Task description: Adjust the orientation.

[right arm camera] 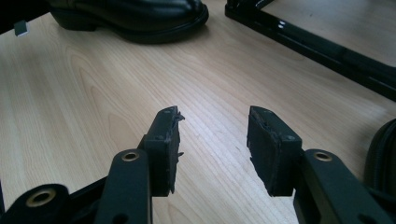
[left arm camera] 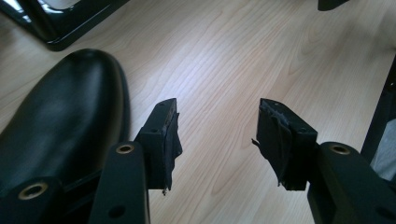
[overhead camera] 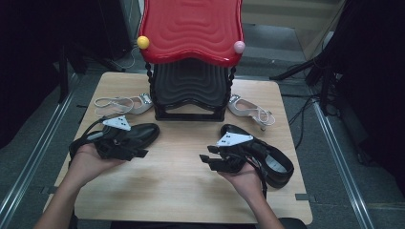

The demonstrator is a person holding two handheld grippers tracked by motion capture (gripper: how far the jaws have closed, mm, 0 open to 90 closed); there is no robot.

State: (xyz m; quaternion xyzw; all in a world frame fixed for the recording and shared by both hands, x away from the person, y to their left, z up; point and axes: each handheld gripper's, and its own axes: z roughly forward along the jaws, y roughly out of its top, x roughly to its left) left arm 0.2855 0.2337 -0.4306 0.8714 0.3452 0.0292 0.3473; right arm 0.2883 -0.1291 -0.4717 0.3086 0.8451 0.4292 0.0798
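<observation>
While both shoes [overhead camera: 138,133] [overhead camera: 272,160] are lying unracked on the worktop [overhead camera: 181,167], you are holding left tool [overhead camera: 136,153] and right tool [overhead camera: 210,161] wide open, empty

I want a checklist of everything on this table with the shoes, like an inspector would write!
Surface: light wooden table, bare in the middle.
Job's things: left black shoe beside the left gripper; right black shoe beside the right gripper. Neither shoe is held.
Clutter: two silver strappy heels, left heel and right heel, lying either side of a black rack with a red wavy top, a yellow knob and a pink knob.
Grippers: both open, nothing between the jaws, above bare wood.
Cables: one trails from each gripper; more lie on the floor at right.
Surroundings: grey floor, metal rails, dark stands.
</observation>
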